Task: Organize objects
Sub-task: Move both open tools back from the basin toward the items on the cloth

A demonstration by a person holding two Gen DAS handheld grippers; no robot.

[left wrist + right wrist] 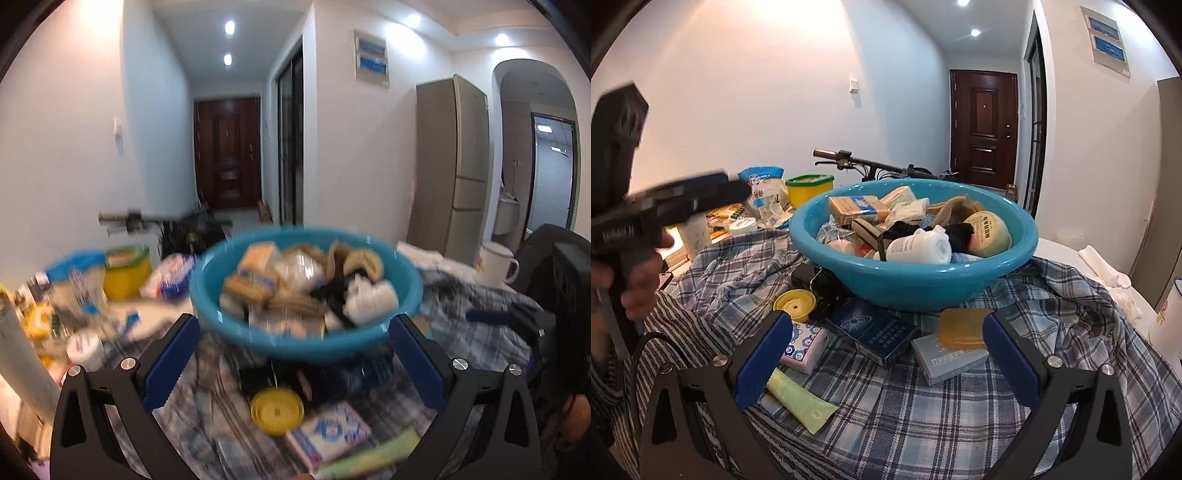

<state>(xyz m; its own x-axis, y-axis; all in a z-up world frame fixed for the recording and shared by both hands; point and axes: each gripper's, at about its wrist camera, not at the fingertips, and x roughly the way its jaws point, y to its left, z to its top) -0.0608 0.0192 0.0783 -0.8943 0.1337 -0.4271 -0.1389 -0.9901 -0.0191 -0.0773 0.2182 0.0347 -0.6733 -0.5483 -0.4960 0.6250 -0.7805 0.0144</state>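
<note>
Above a table draped in a plaid cloth (923,406), we hold both tools with nothing in them. Our right gripper (886,365) has its blue pads spread wide and empty, aimed at the loose items lying in front of the blue basin (912,284). Our left gripper (291,365) is just as wide apart and bare, its view smeared by motion as it swings near the basin (306,339); from the right it shows as a dark blur (683,199) off to the side, a hand (639,288) on its grip.

The basin is already heaped with boxes, a white bottle (919,249) and a round pale tin (991,229). Waiting on the cloth are a yellow lid (795,304), a patterned soap box (803,347), a dark blue box (875,332), a grey box (945,358) with an amber soap bar (960,328) resting on it, and a green tube (801,402).

We judge the sorting to be partway along, between picks. The amber bar and grey box lie nearest between the right pads, so the next move calls for lowering over one of them, closing squarely, and lifting clear of the basin's rim. The bar looks slick and could slip.
</note>
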